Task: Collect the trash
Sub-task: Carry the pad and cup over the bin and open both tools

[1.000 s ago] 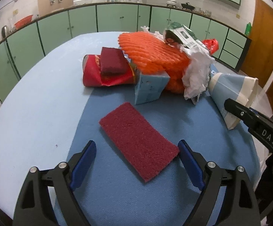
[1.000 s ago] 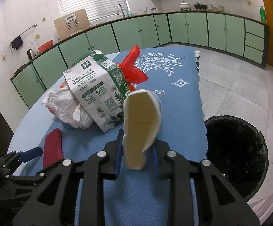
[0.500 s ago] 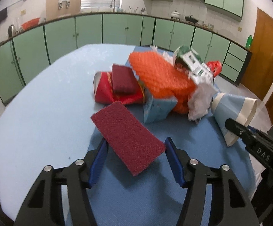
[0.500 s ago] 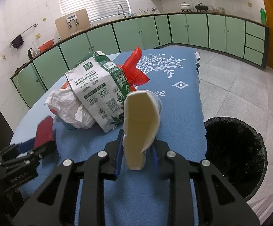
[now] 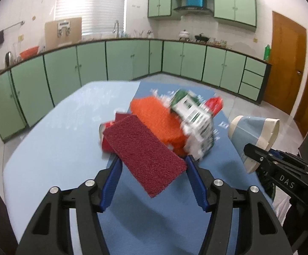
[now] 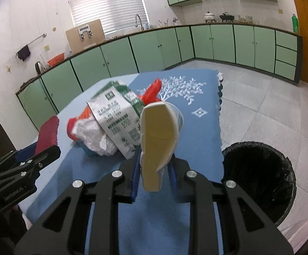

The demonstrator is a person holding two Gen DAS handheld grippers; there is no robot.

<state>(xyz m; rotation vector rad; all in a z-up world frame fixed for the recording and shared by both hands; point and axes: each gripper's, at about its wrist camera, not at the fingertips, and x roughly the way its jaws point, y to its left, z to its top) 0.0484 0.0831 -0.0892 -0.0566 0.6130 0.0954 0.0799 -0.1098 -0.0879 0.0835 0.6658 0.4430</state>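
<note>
Hand-held gripper, left: pinches a red pad by its edges, clear of the counter.
Hand-held gripper, right: squeezes a crushed cup flat.
Bin: on the floor, right of the counter.
Risk: limp pad could buckle and slip; cup could pivot out before the bin.
Writing: carton shows "120"; "DAS" on the right hand-held gripper.
</note>
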